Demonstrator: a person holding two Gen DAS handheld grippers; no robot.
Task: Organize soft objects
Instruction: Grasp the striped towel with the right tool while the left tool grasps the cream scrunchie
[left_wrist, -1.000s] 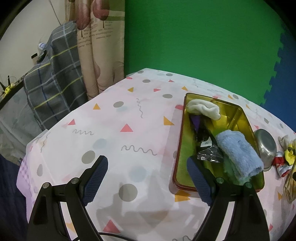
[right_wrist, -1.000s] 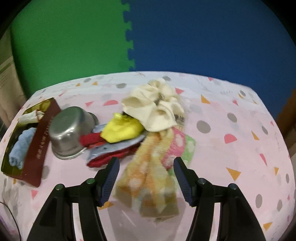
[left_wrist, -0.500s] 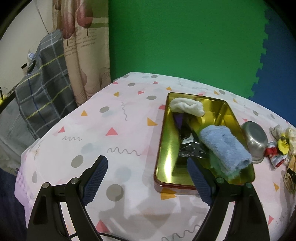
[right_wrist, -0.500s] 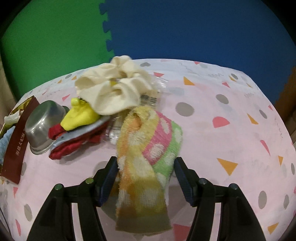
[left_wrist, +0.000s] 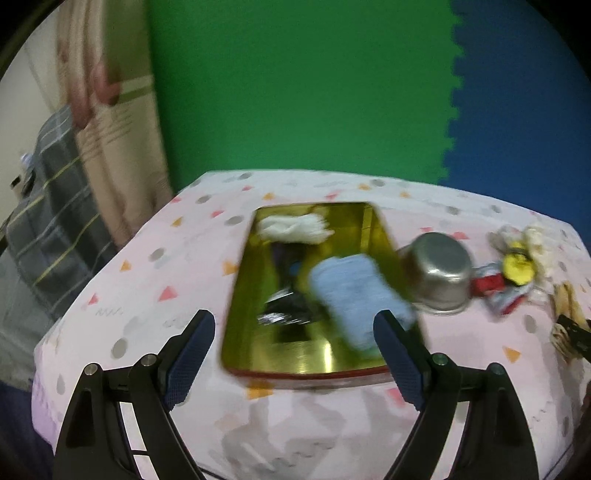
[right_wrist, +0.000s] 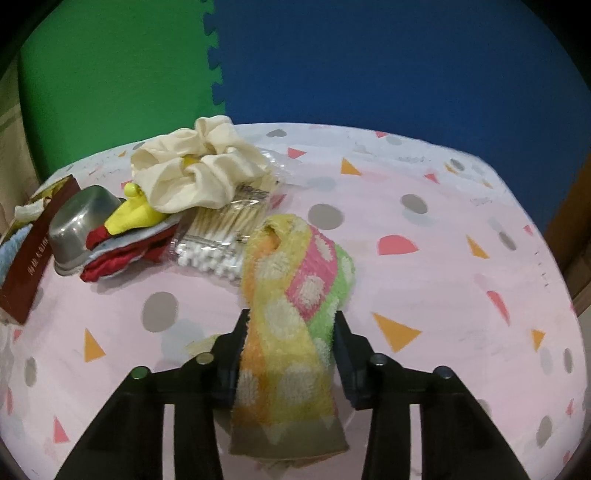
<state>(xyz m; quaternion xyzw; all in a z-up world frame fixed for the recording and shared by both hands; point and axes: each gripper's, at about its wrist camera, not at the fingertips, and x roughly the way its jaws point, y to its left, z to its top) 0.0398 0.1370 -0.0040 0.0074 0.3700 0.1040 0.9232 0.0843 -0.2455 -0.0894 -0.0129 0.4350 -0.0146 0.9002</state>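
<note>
home | patterned tablecloth (right_wrist: 443, 258) | curtain (left_wrist: 110, 122) | foam-mat wall (left_wrist: 295, 92)

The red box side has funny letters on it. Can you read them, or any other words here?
Red box side: one column of pale Chinese characters, too small to read.
Cotton swab packet: dark print on its label, too blurred to read.
No other writing shows in either view.

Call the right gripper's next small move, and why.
Probably lift. The right gripper is shut on the towel, whose far end lies on the table against the cotton swabs. The tin has bare floor for it.
</note>
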